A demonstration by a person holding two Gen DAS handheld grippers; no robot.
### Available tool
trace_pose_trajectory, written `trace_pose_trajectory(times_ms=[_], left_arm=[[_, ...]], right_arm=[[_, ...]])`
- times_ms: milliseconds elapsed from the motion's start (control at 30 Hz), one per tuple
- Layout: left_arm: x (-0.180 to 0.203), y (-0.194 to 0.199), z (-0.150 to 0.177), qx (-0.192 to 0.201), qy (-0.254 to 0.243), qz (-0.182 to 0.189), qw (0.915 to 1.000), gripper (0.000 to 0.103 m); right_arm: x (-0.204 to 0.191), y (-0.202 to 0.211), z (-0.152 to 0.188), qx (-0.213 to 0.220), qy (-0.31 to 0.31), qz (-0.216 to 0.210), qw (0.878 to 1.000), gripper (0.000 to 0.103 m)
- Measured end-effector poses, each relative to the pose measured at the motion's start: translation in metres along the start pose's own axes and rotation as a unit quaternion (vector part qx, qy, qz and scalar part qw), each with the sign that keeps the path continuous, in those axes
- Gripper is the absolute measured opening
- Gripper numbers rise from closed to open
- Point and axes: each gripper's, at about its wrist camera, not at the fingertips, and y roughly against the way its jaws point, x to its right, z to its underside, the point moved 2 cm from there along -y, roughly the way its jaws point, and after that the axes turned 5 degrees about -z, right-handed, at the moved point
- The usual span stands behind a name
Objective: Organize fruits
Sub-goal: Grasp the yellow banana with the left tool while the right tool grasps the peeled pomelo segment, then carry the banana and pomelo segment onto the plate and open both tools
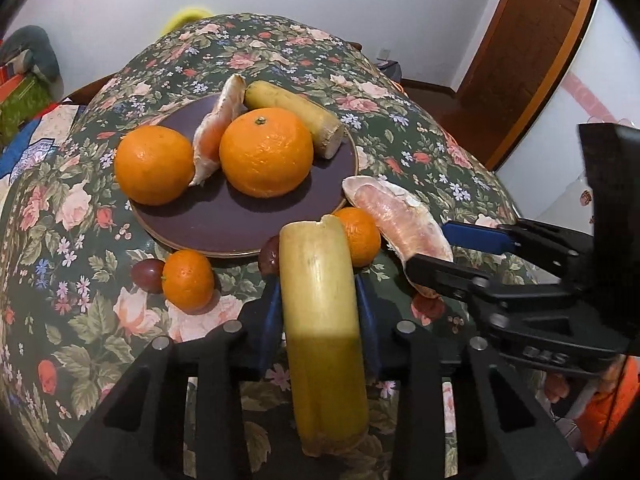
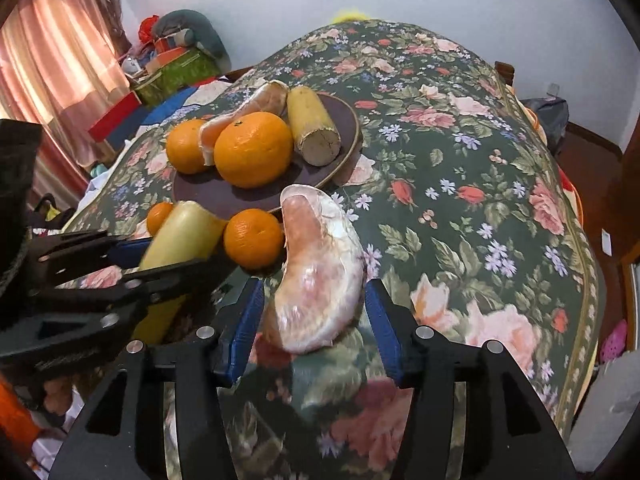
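My left gripper (image 1: 318, 292) is shut on a yellow sugarcane piece (image 1: 320, 320), held just before the dark purple plate (image 1: 208, 232). My right gripper (image 2: 314, 300) is shut on a peeled pomelo segment (image 2: 320, 272), to the right of the plate (image 2: 348, 120). The plate holds two large oranges (image 1: 266, 152) (image 1: 154, 164), a pomelo segment (image 1: 218, 128) and a second sugarcane piece (image 1: 296, 118). Two small tangerines (image 1: 188, 280) (image 1: 360, 236) and dark grapes (image 1: 146, 276) lie on the cloth by the plate's near rim. The right gripper also shows in the left wrist view (image 1: 448, 244).
The floral tablecloth (image 2: 460, 200) covers the table, with open cloth to the right of the plate. Boxes and bags (image 2: 176, 64) are stacked beyond the table's left side. A wooden door (image 1: 532, 40) is at the far right.
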Motion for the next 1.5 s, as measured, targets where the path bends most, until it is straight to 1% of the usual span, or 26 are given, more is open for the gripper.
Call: trace_pose_trajectory(times_ms=[133, 267, 300, 500, 700, 933, 1067, 1300, 1400, 1500], left_arm=[[-0.008, 0.009, -0.003, 0.013, 0.010, -0.002, 0.9999, 0.036], [-0.015, 0.017, -0.007, 0.027, 0.018, -0.007, 0.9994, 0.036], [-0.017, 0.017, -0.007, 0.028, 0.019, -0.006, 0.9994, 0.036], [-0.022, 0.022, -0.009, 0.035, 0.026, -0.007, 0.9990, 0.035], [-0.022, 0.037, -0.012, 0.053, 0.026, -0.012, 0.9982, 0.035], [-0.028, 0.058, -0.020, 0.078, 0.031, -0.018, 0.9963, 0.035], [-0.033, 0.066, -0.027, 0.090, 0.036, -0.023, 0.9950, 0.035], [-0.049, 0.080, -0.045, 0.116, 0.047, -0.035, 0.9916, 0.035], [-0.055, 0.080, -0.052, 0.120, 0.049, -0.040, 0.9908, 0.035], [-0.062, 0.073, -0.056, 0.113, 0.054, -0.037, 0.9914, 0.035]], right_arm=[[0.002, -0.014, -0.004, -0.010, -0.001, 0.003, 1.000, 0.049], [-0.001, -0.019, -0.006, -0.010, 0.013, 0.012, 1.000, 0.049], [-0.001, -0.019, -0.007, -0.010, 0.013, 0.013, 1.000, 0.048], [0.002, -0.016, -0.006, -0.001, 0.018, 0.020, 1.000, 0.041], [-0.001, -0.007, -0.002, 0.004, 0.025, 0.024, 0.999, 0.039], [-0.003, 0.014, -0.007, 0.029, 0.028, 0.027, 0.999, 0.039], [-0.008, 0.028, -0.016, 0.053, 0.032, 0.028, 0.998, 0.039], [-0.014, 0.038, -0.035, 0.082, 0.036, 0.022, 0.996, 0.039], [-0.015, 0.038, -0.044, 0.092, 0.033, 0.017, 0.995, 0.039], [-0.015, 0.036, -0.053, 0.100, 0.029, 0.013, 0.995, 0.039]])
